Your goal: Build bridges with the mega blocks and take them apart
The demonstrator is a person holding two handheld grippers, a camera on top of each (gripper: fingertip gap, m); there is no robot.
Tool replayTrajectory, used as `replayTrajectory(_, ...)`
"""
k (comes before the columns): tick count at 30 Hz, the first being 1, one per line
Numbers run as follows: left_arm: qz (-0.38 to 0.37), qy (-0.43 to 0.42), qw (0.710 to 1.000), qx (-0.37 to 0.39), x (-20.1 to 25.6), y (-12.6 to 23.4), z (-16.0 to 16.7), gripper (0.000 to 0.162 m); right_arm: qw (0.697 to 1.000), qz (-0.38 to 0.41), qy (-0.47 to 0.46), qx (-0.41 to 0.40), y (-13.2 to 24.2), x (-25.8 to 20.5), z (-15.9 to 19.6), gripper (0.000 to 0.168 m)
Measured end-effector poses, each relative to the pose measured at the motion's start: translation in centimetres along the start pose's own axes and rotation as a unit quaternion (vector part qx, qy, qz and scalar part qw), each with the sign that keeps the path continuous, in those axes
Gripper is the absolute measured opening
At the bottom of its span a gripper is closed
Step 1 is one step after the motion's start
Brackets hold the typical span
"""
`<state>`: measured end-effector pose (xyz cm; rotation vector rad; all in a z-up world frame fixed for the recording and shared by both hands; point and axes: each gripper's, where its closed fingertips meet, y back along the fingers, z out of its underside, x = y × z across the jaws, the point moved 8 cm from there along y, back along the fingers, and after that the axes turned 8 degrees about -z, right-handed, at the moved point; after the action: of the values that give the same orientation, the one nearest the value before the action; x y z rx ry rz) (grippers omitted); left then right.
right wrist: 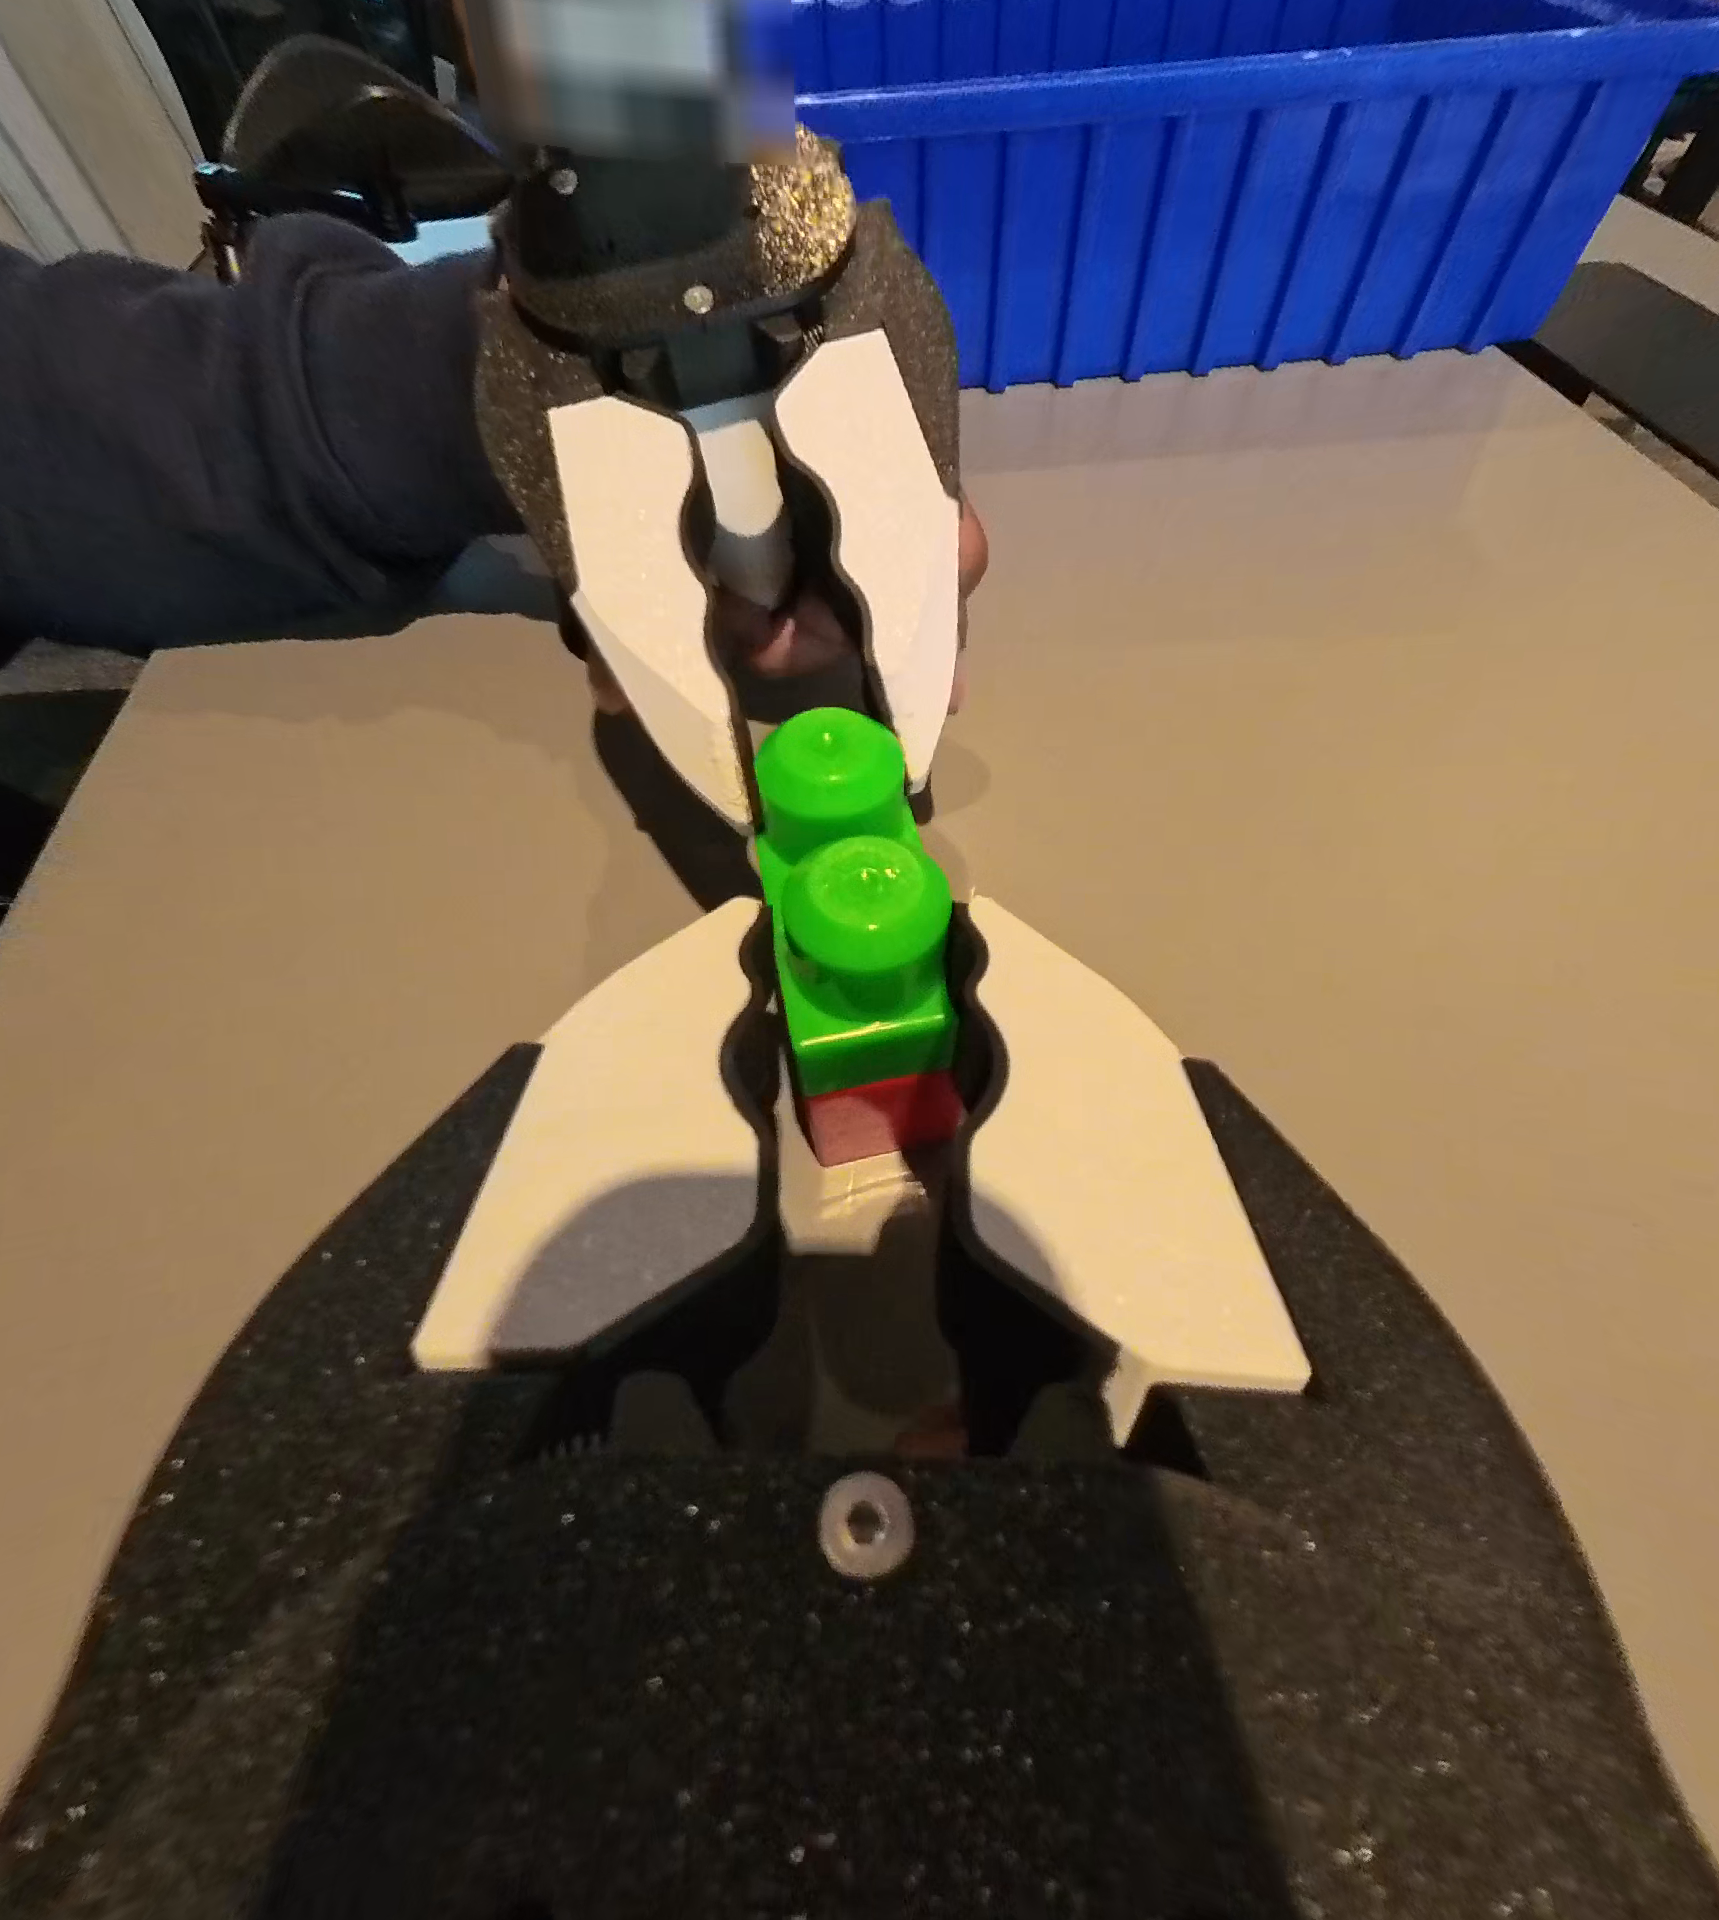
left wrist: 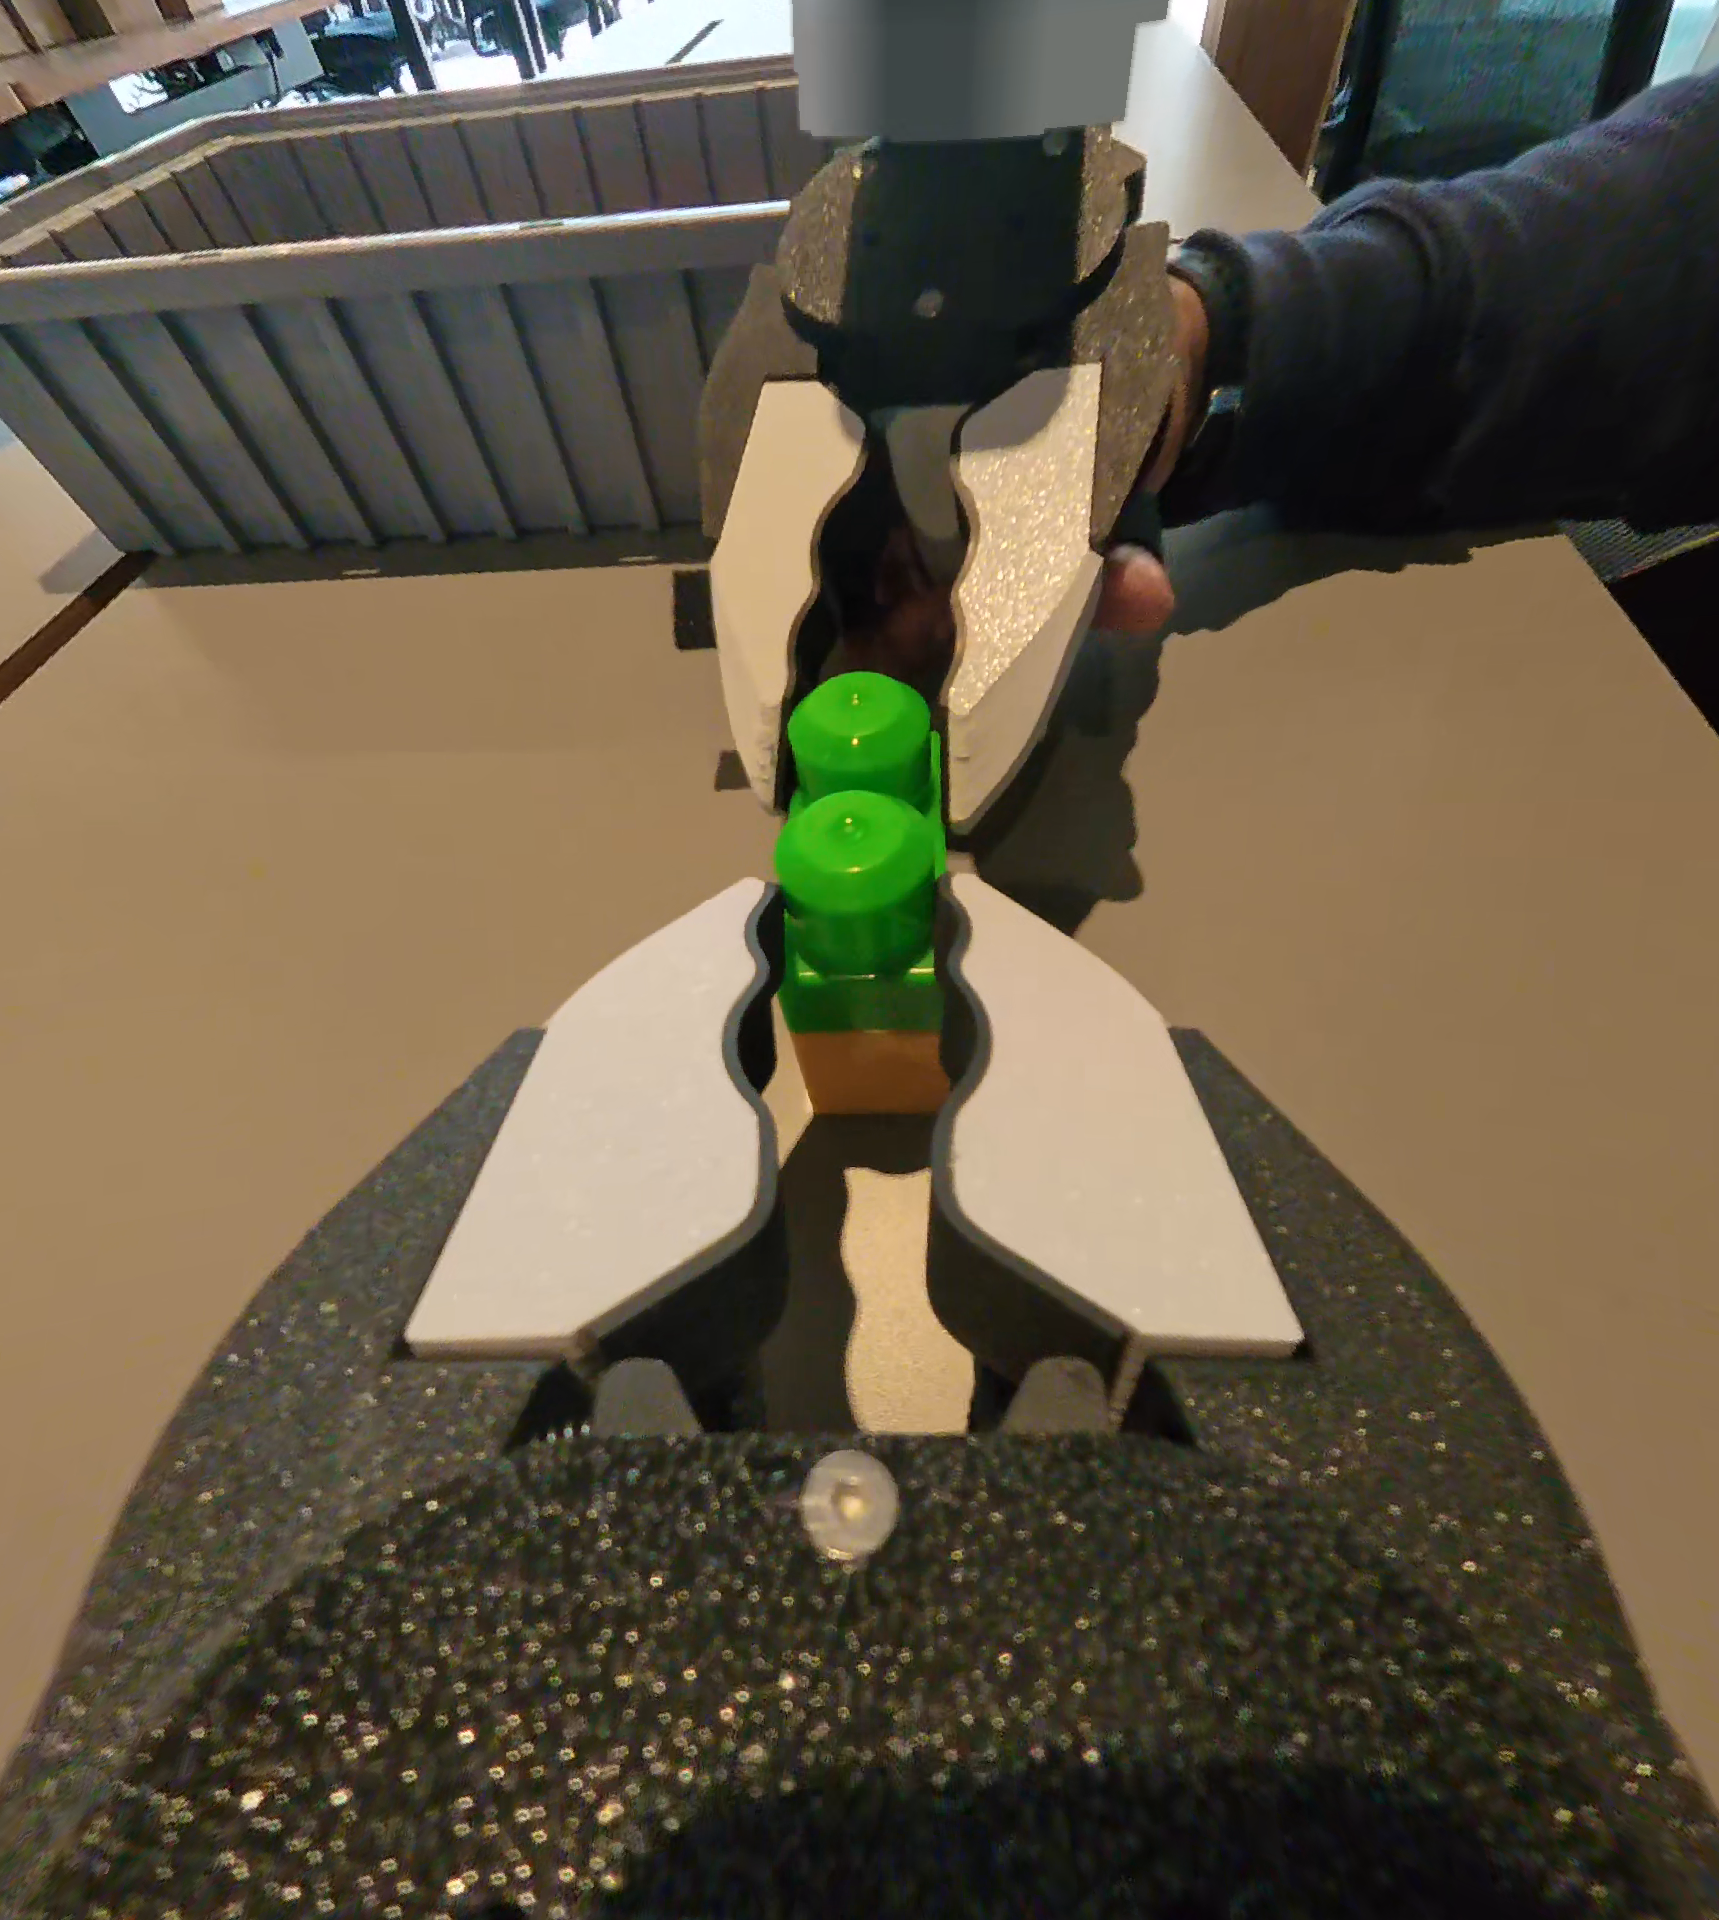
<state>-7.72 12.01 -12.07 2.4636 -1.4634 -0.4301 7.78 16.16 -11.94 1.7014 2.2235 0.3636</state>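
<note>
A green two-stud mega block [left wrist: 855, 748] lies as a bridge top on the beige table [left wrist: 315, 831]. In the left wrist view an orange block [left wrist: 876, 1070] sits under its near end. In the right wrist view a red block [right wrist: 876, 1117] sits under the green block's [right wrist: 870, 1023] near end. My left gripper [left wrist: 857, 904] is shut on the orange-side end. My right gripper [right wrist: 865, 914] is shut on the red-side end. The two grippers face each other: the right gripper [left wrist: 865, 805] shows beyond the block in the left view, and the left gripper [right wrist: 834, 800] in the right view.
A grey ribbed bin [left wrist: 315, 395] stands at the table's far side in the left view. A blue ribbed bin [right wrist: 1198, 239] stands at the far side in the right view. A person's dark sleeve [right wrist: 159, 416] holds each gripper. The table edge [right wrist: 55, 831] runs close on the left. Both grippers' tips are close together, under 4 cm apart.
</note>
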Motion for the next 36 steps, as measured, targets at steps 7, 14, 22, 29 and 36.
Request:
replayTrajectory(7, 0.029, 0.041, 0.995, 0.083, -1.2, 2.2, -0.2, 0.026, 1.0, 0.001, 0.006, -0.018, 0.0, 0.3, 0.6, 0.079)
replayTrajectory(14, 0.03, 0.037, 0.997, 0.061, -1.3, 2.0, 0.1, 0.025, 0.997, 0.011, 0.031, -0.072, -2.3, -0.3, 0.5, 0.075)
replayTrajectory(22, -0.028, 0.045, 0.99, 0.133, -2.6, 3.0, -0.3, 0.023, 0.989, 0.099, 0.07, -0.085, -2.7, -1.5, -1.5, 0.038)
replayTrajectory(29, -0.061, 0.097, 0.974, 0.194, -4.2, 4.5, -0.2, 0.019, 0.955, 0.284, 0.091, -0.01, 11.3, -2.4, -7.0, 0.039)
replayTrajectory(36, -0.06, 0.086, 0.98, 0.167, -4.0, 3.9, -0.2, 0.019, 0.867, 0.378, -0.074, -0.316, 25.2, 3.6, 1.3, 0.039)
